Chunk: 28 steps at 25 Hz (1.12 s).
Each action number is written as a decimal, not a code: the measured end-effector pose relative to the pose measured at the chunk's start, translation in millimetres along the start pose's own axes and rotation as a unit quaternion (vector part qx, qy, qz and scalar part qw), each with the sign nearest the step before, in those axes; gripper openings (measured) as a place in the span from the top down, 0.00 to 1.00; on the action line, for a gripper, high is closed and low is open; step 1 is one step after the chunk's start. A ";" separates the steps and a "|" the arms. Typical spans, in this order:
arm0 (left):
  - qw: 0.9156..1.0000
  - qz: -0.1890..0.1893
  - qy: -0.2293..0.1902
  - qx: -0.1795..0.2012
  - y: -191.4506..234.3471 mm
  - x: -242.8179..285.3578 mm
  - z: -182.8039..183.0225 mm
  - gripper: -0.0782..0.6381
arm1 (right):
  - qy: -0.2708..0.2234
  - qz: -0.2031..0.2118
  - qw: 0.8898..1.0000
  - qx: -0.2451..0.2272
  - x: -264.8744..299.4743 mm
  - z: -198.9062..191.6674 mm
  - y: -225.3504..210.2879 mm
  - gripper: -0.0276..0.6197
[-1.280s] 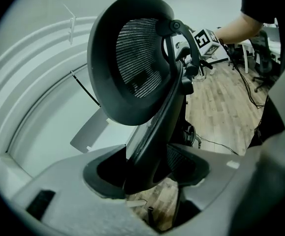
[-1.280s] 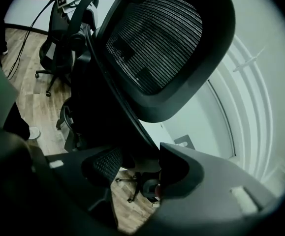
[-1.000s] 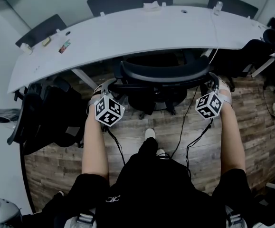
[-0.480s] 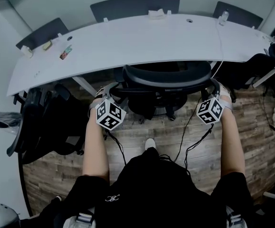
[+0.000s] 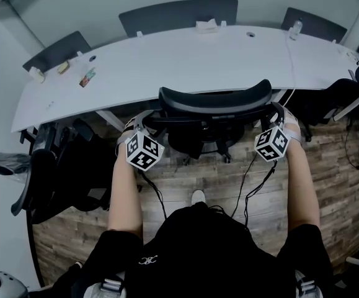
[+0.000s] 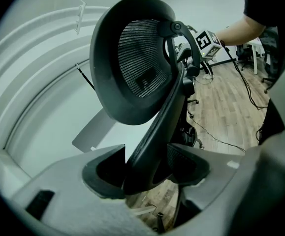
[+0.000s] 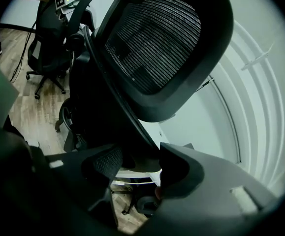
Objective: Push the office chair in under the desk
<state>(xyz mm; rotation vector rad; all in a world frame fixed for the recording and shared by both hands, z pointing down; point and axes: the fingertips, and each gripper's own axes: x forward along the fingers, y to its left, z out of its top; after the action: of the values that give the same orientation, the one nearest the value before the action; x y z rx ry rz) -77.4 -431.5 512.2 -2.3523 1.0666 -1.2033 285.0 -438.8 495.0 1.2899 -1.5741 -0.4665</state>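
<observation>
The black mesh-backed office chair (image 5: 215, 104) stands with its seat under the curved white desk (image 5: 167, 61) and its backrest at the desk's near edge. My left gripper (image 5: 143, 121) is at the backrest's left side, my right gripper (image 5: 277, 118) at its right. In the left gripper view the left gripper (image 6: 147, 166) is shut on a black strut of the chair's back frame (image 6: 157, 127), below the mesh backrest (image 6: 137, 63). In the right gripper view the right gripper (image 7: 141, 163) is shut on the opposite strut (image 7: 117, 107), under the backrest (image 7: 162, 43).
Another black chair (image 5: 55, 166) stands close on the left, and more chairs (image 5: 328, 98) on the right. Chair backs (image 5: 178, 14) show behind the desk. Small items (image 5: 87, 77) and a bottle (image 5: 296, 27) lie on the desktop. Cables (image 5: 253, 179) hang over the wooden floor.
Both grippers and the chair have moved forward towards the desk. The seat has gone further under the desktop and the backrest now reaches the desk's edge.
</observation>
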 end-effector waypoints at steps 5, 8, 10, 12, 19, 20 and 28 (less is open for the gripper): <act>1.000 0.009 0.001 -0.002 16.8 14.9 0.2 0.52 | -0.006 -0.005 1.000 0.018 21.6 9.2 -7.6 0.59; 1.000 0.013 0.002 -0.001 26.5 23.1 0.9 0.52 | -0.005 -0.004 1.000 0.020 34.0 14.1 -12.2 0.59; 1.000 0.015 0.002 -0.002 33.5 28.5 0.7 0.52 | -0.003 -0.003 1.000 0.018 42.3 18.5 -15.4 0.59; 1.000 0.014 0.002 -0.004 39.1 33.4 0.2 0.52 | -0.005 -0.003 1.000 0.016 49.4 22.1 -18.1 0.59; 1.000 0.019 -0.002 -0.004 60.9 51.3 -1.3 0.52 | -0.002 -0.004 1.000 0.007 76.2 34.8 -26.2 0.59; 1.000 0.019 -0.002 -0.005 64.5 53.8 -2.2 0.52 | -0.002 -0.003 1.000 0.006 80.4 37.6 -27.2 0.59; 1.000 0.016 0.003 -0.007 87.2 72.4 -8.8 0.52 | 0.003 0.002 1.000 -0.006 106.9 52.6 -31.4 0.59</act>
<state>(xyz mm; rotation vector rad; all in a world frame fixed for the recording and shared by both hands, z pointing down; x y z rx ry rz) -99.2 -543.1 511.4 -2.3337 1.1137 -1.1968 263.6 -560.1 496.2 1.2785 -1.5656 -0.4677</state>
